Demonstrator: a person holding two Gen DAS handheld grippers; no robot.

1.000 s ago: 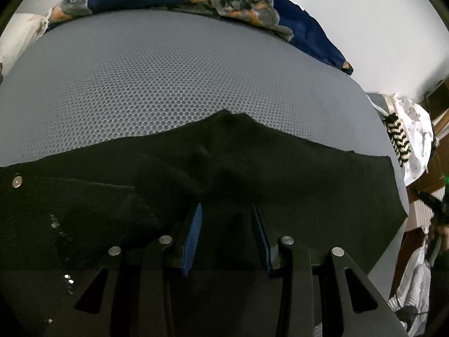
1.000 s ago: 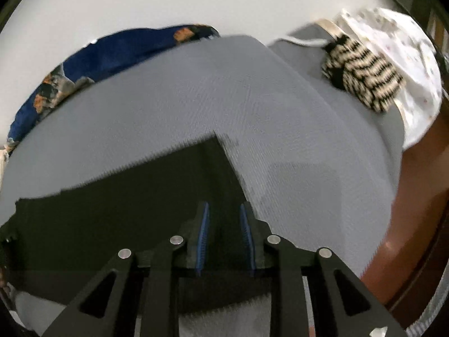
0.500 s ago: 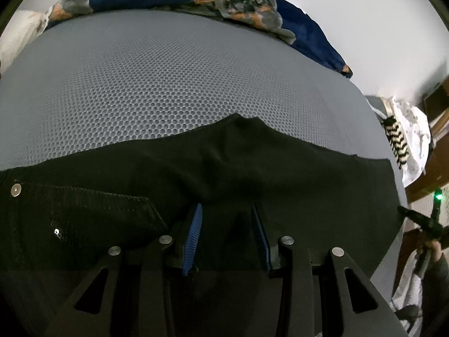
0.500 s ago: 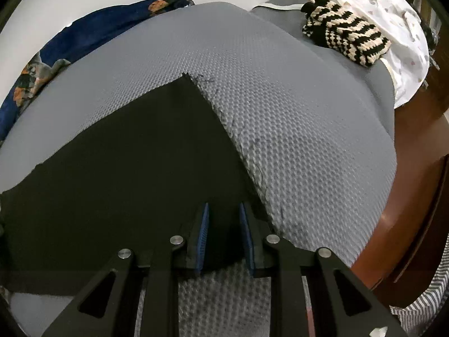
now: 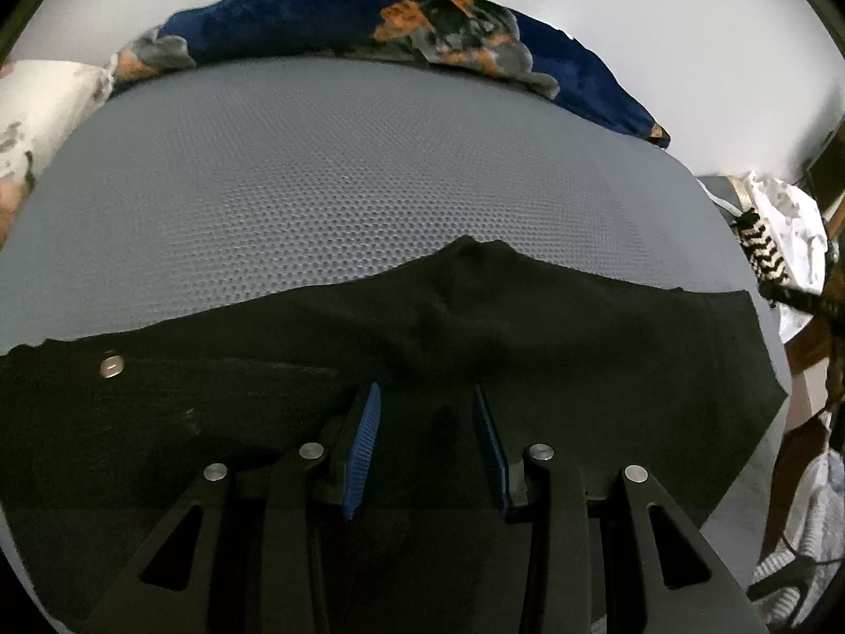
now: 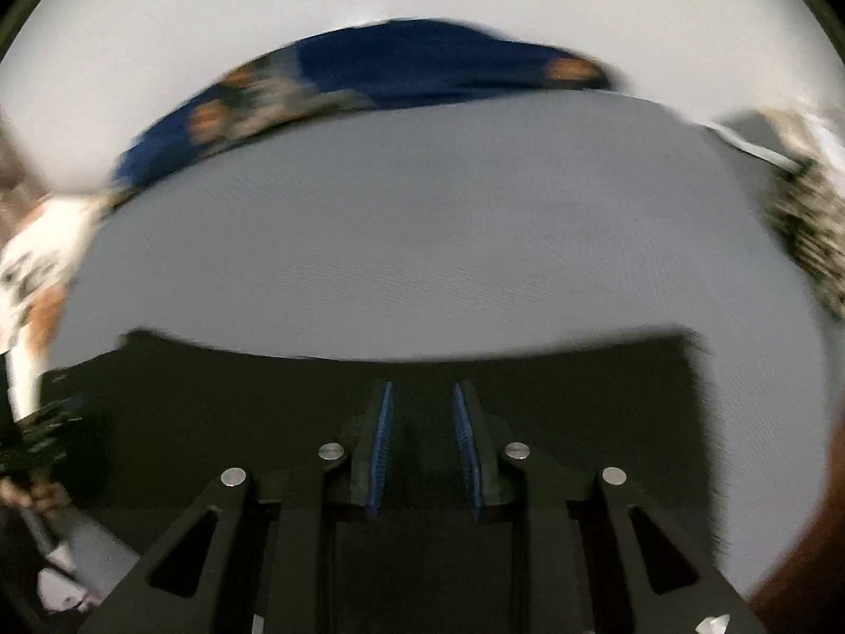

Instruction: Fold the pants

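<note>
A big grey mattress (image 5: 369, 169) fills most of both views. A blue flowery blanket (image 5: 296, 21) is bunched along its far edge. The black pants (image 5: 554, 327) lie flat across the near side of the mattress, with a small silver button (image 5: 112, 366) near one end. They look soft and floppy, and probably light, so they will bend easily. Grabbing an edge or a corner looks best. The left gripper (image 5: 428, 438) sits over the dark cloth, and I cannot tell if it is pinching it. The right gripper (image 6: 422, 438) has just been opening a little; I cannot tell if cloth is between its fingers.
</note>
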